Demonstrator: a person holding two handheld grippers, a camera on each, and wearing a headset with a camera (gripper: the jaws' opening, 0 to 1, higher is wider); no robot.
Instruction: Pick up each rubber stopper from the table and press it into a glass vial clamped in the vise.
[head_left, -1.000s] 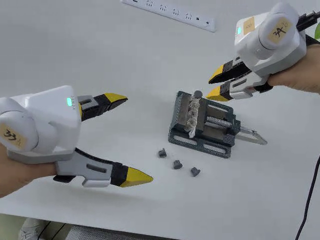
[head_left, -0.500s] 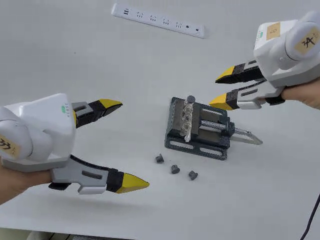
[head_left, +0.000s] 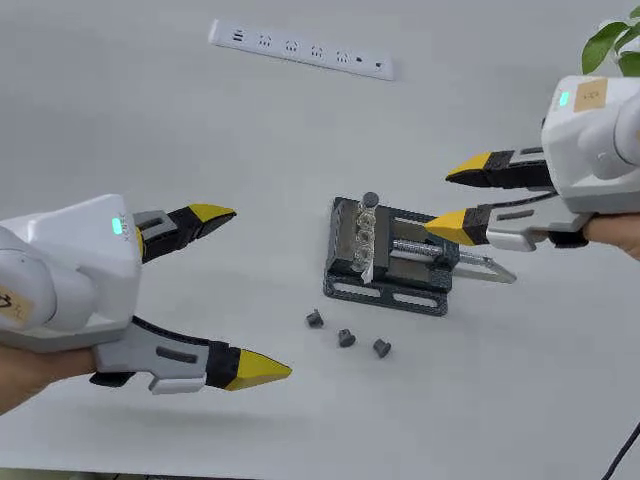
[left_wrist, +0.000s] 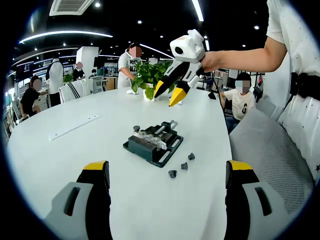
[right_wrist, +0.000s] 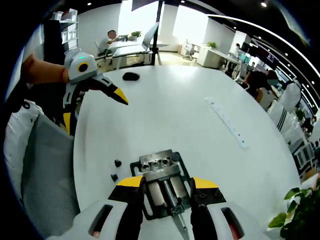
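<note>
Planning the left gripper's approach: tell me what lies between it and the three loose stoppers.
Nothing lies there. Between the left gripper and the three stoppers the white table is bare, as seen in the head view and the left gripper view.

three loose stoppers (head_left: 346, 339), one seated stopper (head_left: 371, 199), four vials (head_left: 364, 240), one vise (head_left: 388, 294)

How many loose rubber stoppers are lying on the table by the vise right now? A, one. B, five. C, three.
C: in the head view three small dark loose stoppers lie in a short row on the near side of the vise.
</note>
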